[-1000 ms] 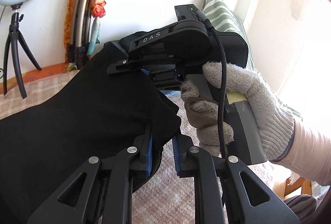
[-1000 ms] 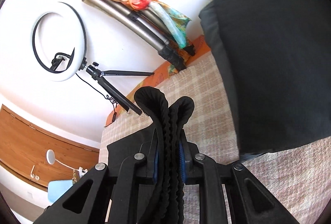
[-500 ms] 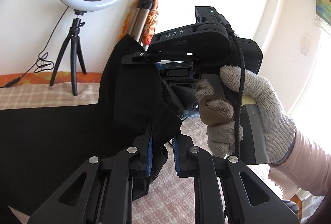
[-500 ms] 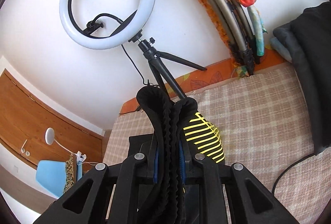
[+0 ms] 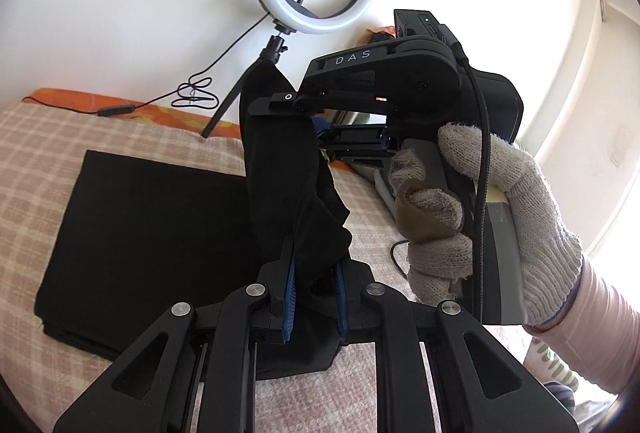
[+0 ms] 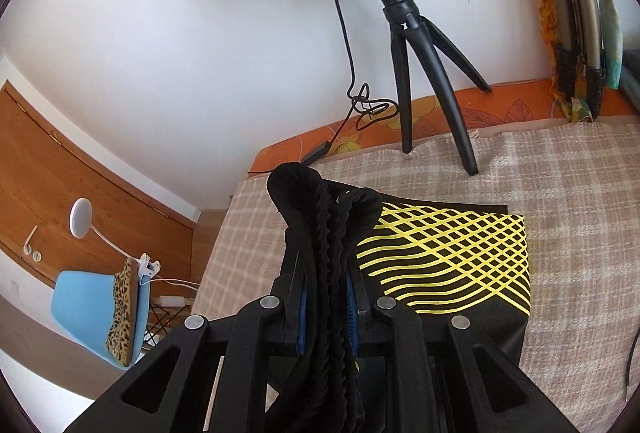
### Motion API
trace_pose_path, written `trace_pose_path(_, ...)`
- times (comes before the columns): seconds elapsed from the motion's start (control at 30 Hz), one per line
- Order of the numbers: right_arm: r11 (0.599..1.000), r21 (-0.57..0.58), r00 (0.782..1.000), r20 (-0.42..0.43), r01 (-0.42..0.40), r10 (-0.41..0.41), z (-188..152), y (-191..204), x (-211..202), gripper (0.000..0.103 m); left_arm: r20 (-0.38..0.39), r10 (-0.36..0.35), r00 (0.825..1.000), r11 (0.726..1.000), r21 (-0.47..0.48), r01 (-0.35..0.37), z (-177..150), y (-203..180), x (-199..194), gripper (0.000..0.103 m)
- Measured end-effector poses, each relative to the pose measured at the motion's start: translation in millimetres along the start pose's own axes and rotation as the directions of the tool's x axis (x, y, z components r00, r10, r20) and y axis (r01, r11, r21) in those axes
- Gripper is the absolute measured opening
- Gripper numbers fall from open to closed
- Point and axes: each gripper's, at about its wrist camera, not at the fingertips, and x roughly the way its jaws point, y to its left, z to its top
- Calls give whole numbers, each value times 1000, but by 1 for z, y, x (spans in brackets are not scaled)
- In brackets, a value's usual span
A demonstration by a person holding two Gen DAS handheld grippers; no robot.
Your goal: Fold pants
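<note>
The black pants [image 5: 152, 233] lie folded flat on the checked blanket, and one end is lifted off them. My left gripper [image 5: 314, 273] is shut on a bunch of that black cloth. The cloth runs up to my right gripper [image 5: 276, 109], which a gloved hand [image 5: 500, 213] holds just above and beyond the left one. In the right wrist view my right gripper [image 6: 326, 265] is shut on the ruffled black waistband [image 6: 320, 201]. Below it the pants [image 6: 460, 257] show a yellow lattice print.
A ring light on a black tripod [image 6: 420, 73] stands on the bed by the white wall, with its cable [image 6: 360, 105] looped beside it. Cloth-wrapped poles [image 6: 576, 13] lean at the right. A blue chair [image 6: 96, 313] stands past the bed's left edge.
Both grippers have swept sideways along the bed, each still holding black cloth. The draped pants have come down into a flat fold, and the yellow print and the ring light have come into view.
</note>
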Motion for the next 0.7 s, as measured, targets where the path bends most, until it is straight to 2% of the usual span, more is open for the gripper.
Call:
trace_pose_path(0.43, 999, -23, 995, -97, 35, -37, -11, 27, 86, 14, -19, 88, 996, 985, -148, -90, -12, 66, -21, 15)
trace_pose_path(0.7, 998, -36, 989, -137, 55, -59, -20, 43, 125, 14, -61, 149, 987, 970, -186, -158, -21, 90, -29, 15)
